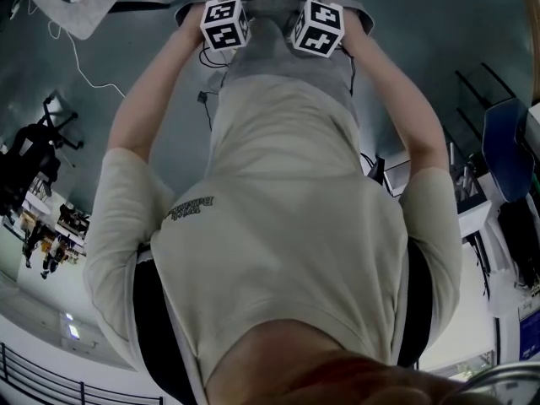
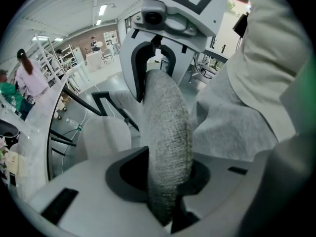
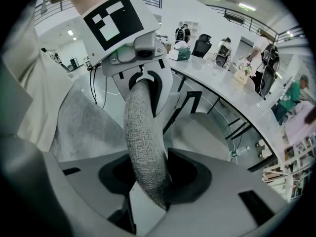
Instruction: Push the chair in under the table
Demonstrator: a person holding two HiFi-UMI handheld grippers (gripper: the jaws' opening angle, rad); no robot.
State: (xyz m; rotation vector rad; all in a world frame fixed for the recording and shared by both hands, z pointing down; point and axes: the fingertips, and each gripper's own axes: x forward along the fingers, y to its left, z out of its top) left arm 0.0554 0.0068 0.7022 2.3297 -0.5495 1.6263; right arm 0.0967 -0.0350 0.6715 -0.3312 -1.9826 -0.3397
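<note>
Grippers: you hold two.
Left gripper (image 2: 164, 184): jaws part-closed, pinching the one chair back rim (image 2: 165, 117).
Right gripper (image 3: 150, 181): same pinch on that rim.
Table (image 3: 222, 90): one, curved, beyond.

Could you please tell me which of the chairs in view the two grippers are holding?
The grey fabric chair directly before the person: left gripper and right gripper both clamp its back's top edge. The blue chair stands apart, untouched.
</note>
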